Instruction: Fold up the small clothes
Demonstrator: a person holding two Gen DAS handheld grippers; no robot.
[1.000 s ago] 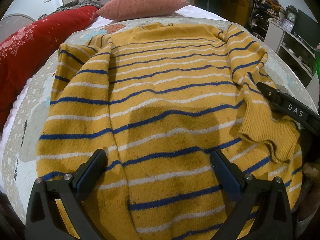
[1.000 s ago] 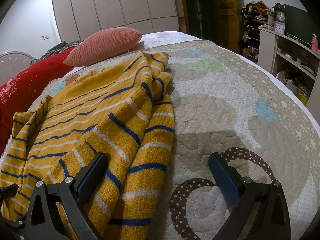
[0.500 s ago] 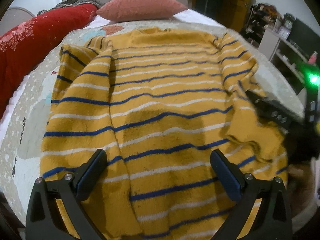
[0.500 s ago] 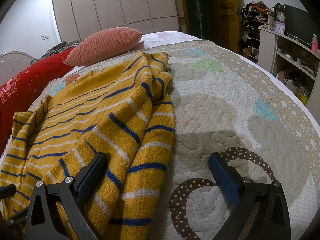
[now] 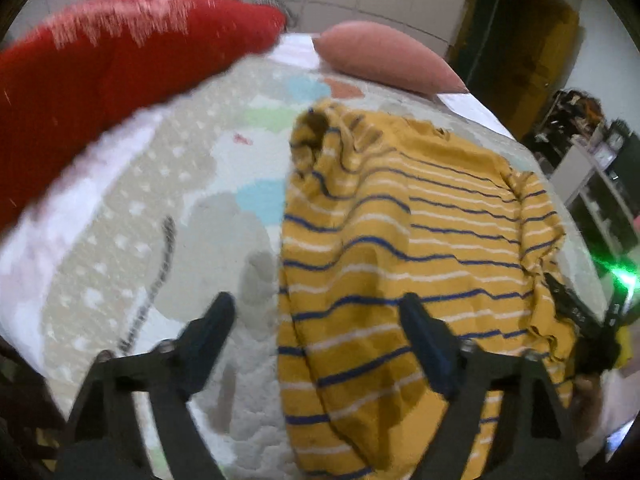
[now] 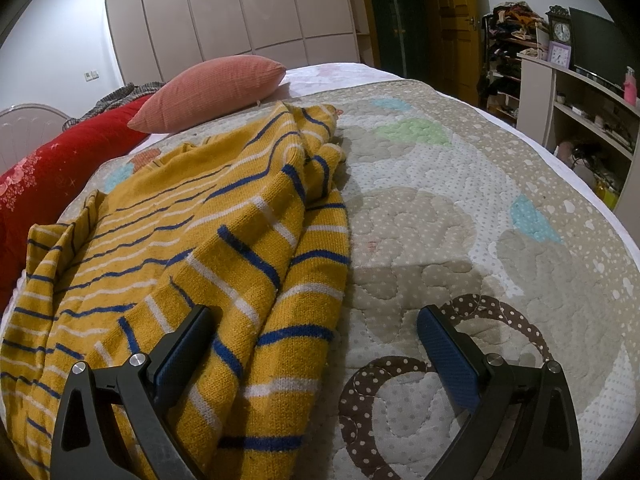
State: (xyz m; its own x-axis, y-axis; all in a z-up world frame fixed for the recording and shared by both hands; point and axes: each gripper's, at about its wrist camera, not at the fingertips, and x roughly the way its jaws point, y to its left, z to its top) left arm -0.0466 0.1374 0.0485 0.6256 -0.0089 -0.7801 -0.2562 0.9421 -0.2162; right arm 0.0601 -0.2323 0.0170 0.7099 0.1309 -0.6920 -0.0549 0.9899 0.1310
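Note:
A yellow sweater with blue and white stripes lies spread on the quilted bed cover. My left gripper is open and empty above the sweater's left edge, one finger over the quilt, the other over the knit. My right gripper is open and empty over the sweater's right side, where a folded-in sleeve lies bunched along the edge. The right gripper also shows at the far right of the left wrist view, resting on the sweater's right side.
A red blanket lies along the bed's left side and a pink pillow at its head. Shelves with clutter and a door stand to the right. Bare quilt stretches right of the sweater.
My left gripper has swung left from over the sweater's middle to its left edge; the view is blurred by motion. The right gripper has stayed put, still open.

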